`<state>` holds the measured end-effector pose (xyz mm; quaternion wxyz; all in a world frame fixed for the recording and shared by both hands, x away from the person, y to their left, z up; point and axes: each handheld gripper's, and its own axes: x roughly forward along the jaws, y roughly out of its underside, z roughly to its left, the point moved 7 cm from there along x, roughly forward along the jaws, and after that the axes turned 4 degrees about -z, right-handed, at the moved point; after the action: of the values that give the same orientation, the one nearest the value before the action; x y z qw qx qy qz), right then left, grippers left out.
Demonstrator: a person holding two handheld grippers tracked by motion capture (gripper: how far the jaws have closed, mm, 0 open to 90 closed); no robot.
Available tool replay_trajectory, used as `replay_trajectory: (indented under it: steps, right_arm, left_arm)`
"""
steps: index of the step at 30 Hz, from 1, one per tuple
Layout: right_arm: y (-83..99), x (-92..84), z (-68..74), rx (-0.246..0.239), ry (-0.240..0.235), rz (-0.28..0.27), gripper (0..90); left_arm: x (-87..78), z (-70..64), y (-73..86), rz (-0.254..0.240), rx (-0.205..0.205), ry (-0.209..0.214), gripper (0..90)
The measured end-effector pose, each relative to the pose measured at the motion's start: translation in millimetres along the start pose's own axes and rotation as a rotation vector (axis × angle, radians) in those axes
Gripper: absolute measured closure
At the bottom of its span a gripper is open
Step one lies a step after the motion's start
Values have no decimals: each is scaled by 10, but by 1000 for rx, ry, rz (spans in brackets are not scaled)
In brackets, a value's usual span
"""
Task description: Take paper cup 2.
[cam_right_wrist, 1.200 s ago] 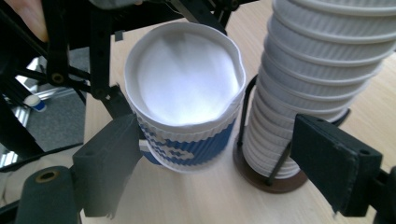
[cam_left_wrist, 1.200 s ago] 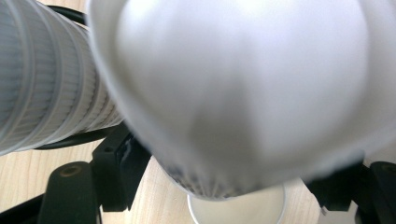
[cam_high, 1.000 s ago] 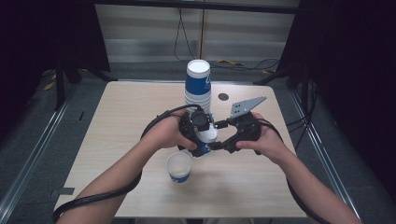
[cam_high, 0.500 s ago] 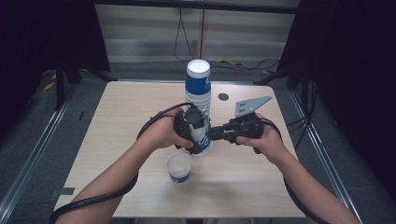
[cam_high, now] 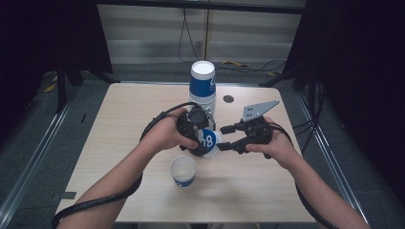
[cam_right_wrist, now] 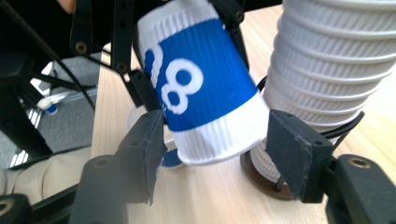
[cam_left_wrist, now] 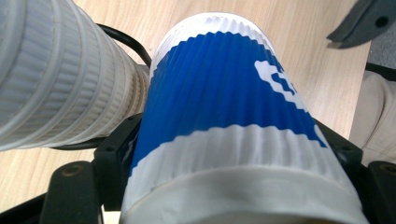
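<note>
1. A pale wooden table (cam_high: 119,119) stands in a dark room. There are black drapes on both sides, and cables lie on the grey floor beyond its far edge.
2. The left forearm comes in from the near left and angles towards the middle. The left hand (cam_high: 165,133) wraps the left gripper (cam_high: 199,136), whose cable loops back along the arm.
3. The left gripper's jaws have just been closing, and they clamp the blue-and-white cup (cam_high: 208,140) across its ribbed wall. The cup is tipped on its side above the table's middle, with its base pointing right.
4. An upright cup (cam_high: 183,171) stands just nearer than the held one, mouth up and apart from both tools.
5. A tall stack of cups (cam_high: 202,86) rises at the far middle, just beyond the left gripper and close to the tipped cup.
6. The right gripper (cam_high: 223,137) points left and level. Its jaws are drawn in on the tipped cup's white base end, one pad on each side.
7. The right hand (cam_high: 274,145) grips its tool from the right, with the grey plate (cam_high: 258,110) tilted up above it. The forearm runs back to the near right corner.
8. There is bare tabletop on the left, on the right and along the near edge. The middle is crowded, with the stack and the upright cup close by.
</note>
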<state>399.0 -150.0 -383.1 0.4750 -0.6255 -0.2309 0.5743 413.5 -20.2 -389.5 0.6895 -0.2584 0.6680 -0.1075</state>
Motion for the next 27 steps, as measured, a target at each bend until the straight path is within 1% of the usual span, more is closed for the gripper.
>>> replay_trajectory:
  steps: [1,2,3,5,6,7,8,9,12,14,15,16,17,18,20,22,25,26,27]
  right_arm:
    - [4,6,4,-8,-2,5,374]
    - [12,12,10,-20,-2,18,371]
    - [15,21,18,-23,-7,23,371]
    - [29,43,33,-27,-13,36,367]
    - [36,52,31,-30,-8,44,353]
    - [47,61,26,-30,-1,51,332]
    - [56,70,26,-21,-5,50,330]
    - [61,73,29,-14,-8,50,330]
    - [76,85,21,-25,-5,58,321]
    - [94,100,16,-16,-2,66,289]
    - [102,106,14,-13,-2,68,289]
    - [108,112,15,-13,-2,70,288]
    - [115,117,18,-13,-3,72,286]
    - [122,124,13,-19,0,75,282]
    - [127,139,17,-25,-2,80,262]
    - [121,149,14,-36,2,80,240]
    - [126,172,14,-49,-6,89,215]
    - [137,190,16,-47,-7,101,197]
    - [143,198,14,-52,-5,105,195]
  left_arm:
    - [-2,-12,7,3,-20,2,250]
    - [-6,0,5,4,-7,-2,250]
    - [-4,-5,11,9,-13,1,250]
    - [-4,-1,8,4,-12,-1,250]
    - [-6,-5,7,3,-13,2,250]
    - [-14,4,7,3,-13,-6,250]
    - [-19,2,10,4,-18,-7,249]
    - [-29,5,12,6,-8,4,249]
    - [-44,16,16,0,-8,-4,249]
    - [-66,5,19,-4,-24,-2,249]
    - [-75,12,15,-5,-12,-2,249]
    - [-82,15,17,-6,-10,-1,249]
    - [-82,6,21,-5,-22,-2,249]
    - [-84,15,29,6,-1,-2,249]
    - [-78,-6,31,2,-9,5,249]
    - [-78,-10,29,0,3,7,249]
    - [-79,-14,16,-5,8,13,249]
    - [-81,-18,14,-4,3,17,249]
    - [-83,-18,8,-4,7,21,249]
